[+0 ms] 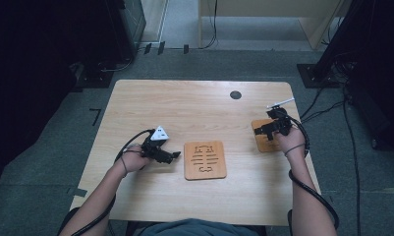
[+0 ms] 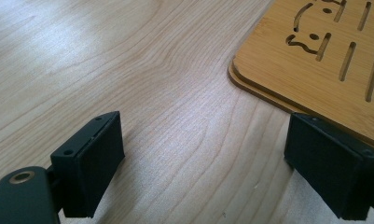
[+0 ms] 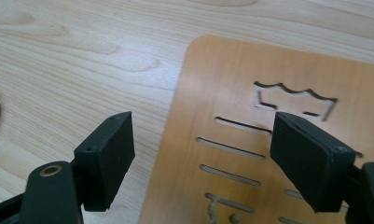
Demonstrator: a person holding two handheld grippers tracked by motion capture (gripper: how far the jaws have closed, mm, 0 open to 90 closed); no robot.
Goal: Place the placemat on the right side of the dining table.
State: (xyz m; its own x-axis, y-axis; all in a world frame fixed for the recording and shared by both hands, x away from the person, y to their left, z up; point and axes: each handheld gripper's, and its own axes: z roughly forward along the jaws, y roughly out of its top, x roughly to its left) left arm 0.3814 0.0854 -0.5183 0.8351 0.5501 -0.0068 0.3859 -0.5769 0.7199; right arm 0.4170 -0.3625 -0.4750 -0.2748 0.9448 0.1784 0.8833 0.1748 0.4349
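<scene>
Right tool [image 3: 201, 154]: I see it spread, pinching nothing, above the right slotted wooden board [image 3: 278, 140].
Left tool [image 2: 203, 163]: spread, beside the stacked boards [image 2: 315, 51] at table centre.
Markings: I read no lettering; cut-out crown, slots.
Table [image 1: 194, 105]: pale wood, round grommet [image 1: 236, 95].
Room: grey floor [image 1: 47, 162], cables.

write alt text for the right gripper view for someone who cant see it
The right gripper hangs over a pale wooden table with its two black jaws apart and nothing between them, straddling the left edge of a brown wooden board. The board is cut through with a crown shape above a row of thin slots.
</scene>
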